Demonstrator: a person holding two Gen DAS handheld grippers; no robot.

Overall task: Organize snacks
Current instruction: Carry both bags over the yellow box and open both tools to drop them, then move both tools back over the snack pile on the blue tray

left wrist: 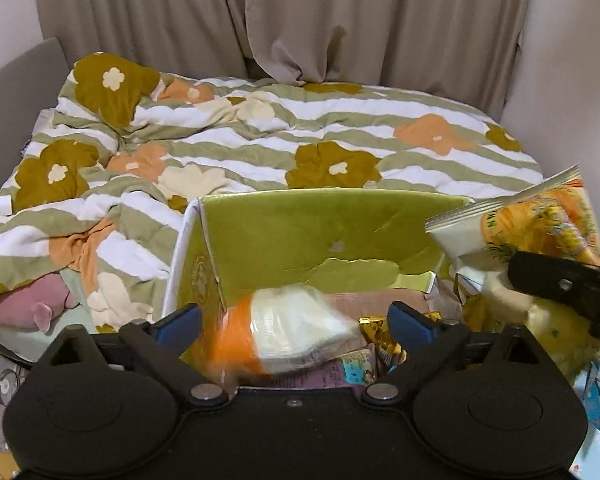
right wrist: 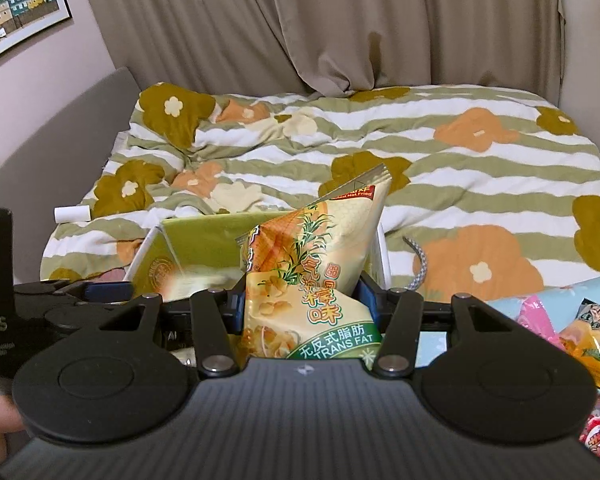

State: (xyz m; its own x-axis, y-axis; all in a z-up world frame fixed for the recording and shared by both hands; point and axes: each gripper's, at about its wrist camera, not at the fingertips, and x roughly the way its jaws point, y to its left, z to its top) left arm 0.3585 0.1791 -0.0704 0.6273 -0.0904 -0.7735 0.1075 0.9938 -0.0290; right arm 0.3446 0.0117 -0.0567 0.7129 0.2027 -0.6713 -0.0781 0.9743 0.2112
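The yellow snack bag [right wrist: 316,272] stood upright, clamped between the right gripper [right wrist: 300,304] jaws. An orange-and-white packet [left wrist: 284,328], blurred, lay between the released, wide-spread left gripper [left wrist: 296,320] jaws, over the green box [left wrist: 320,236]. Beyond both lay the floral quilt [left wrist: 260,148].

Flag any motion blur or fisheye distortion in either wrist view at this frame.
Left wrist view: the orange-and-white snack packet between the open left gripper is smeared by motion blur; the green box and bedding stay sharp. Right wrist view: the yellow snack bag held in the right gripper is crisp, its print readable. Both views: fisheye bends the curtains and bed edges, with dark corners.
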